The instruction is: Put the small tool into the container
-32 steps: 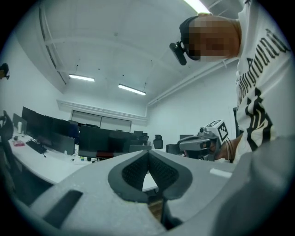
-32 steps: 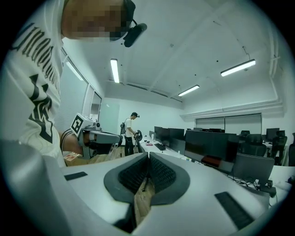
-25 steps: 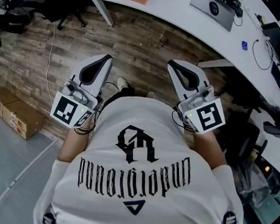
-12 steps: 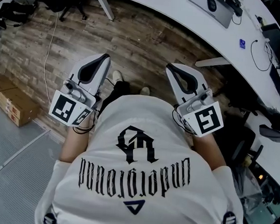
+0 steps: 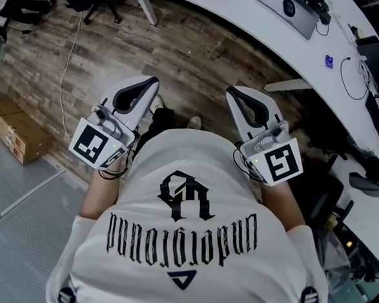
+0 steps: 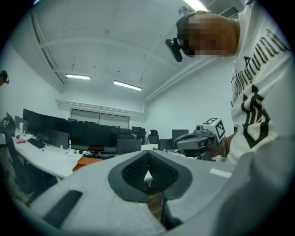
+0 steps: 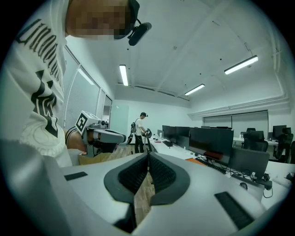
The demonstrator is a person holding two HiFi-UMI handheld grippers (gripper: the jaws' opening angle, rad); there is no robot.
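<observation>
Curved white bench over a wood-plank floor

The bench (image 5: pixel 231 11) arcs from twelve to three o'clock, carrying a grey flat device (image 5: pixel 287 9) and a small blue item (image 5: pixel 329 60). On the floor (image 5: pixel 183 63), cardboard boxes (image 5: pixel 13 132) lie at nine o'clock, beside a grey mat (image 5: pixel 16 220).

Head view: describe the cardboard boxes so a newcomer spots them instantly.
Start at the curved white desk across the top, then drop to the wooden floor and follow it to the left edge. The cardboard boxes lie there beside the grey carpet, the only tan blocks on the floor.
</observation>
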